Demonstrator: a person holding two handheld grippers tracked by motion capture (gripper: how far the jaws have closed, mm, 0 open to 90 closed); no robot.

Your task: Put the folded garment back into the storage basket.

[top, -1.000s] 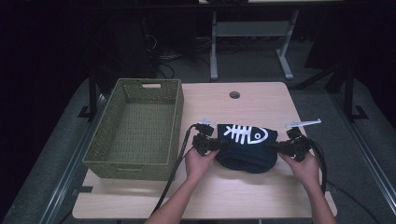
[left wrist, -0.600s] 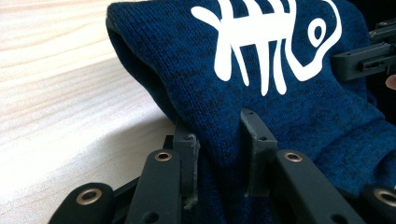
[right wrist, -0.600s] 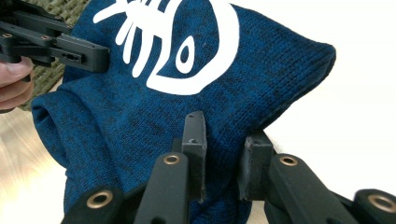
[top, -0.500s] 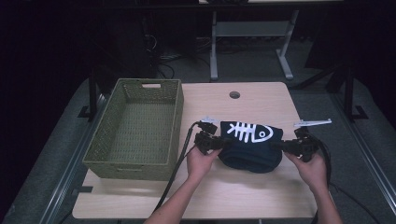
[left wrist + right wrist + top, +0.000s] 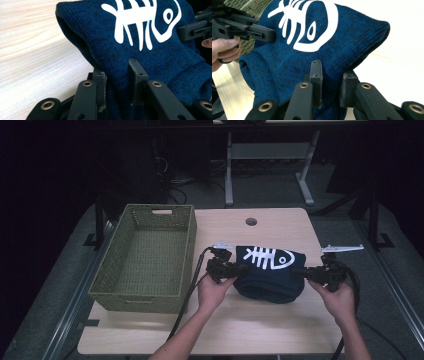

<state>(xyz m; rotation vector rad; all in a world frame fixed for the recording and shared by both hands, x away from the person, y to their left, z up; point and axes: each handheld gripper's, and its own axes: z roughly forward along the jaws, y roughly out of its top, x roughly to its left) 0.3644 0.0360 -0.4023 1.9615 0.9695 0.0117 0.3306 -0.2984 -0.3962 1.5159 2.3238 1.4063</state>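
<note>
Both grippers, left gripper (image 5: pixel 235 269) and right gripper (image 5: pixel 305 272), are clamping the folded blue sweater (image 5: pixel 270 275) just above the table (image 5: pixel 280 330); next, probably carrying it sideways into the basket (image 5: pixel 115 285).

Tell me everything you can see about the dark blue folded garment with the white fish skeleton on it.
The dark blue garment looks like a flecked knit, folded into a thick bundle with a white fish-skeleton print facing up. It sits over the light wooden table, right of the green woven basket. The left tool is shut on its left edge and the right tool on its right edge, fabric pinched between each pair of jaws. The middle sags between the two grips.
</note>
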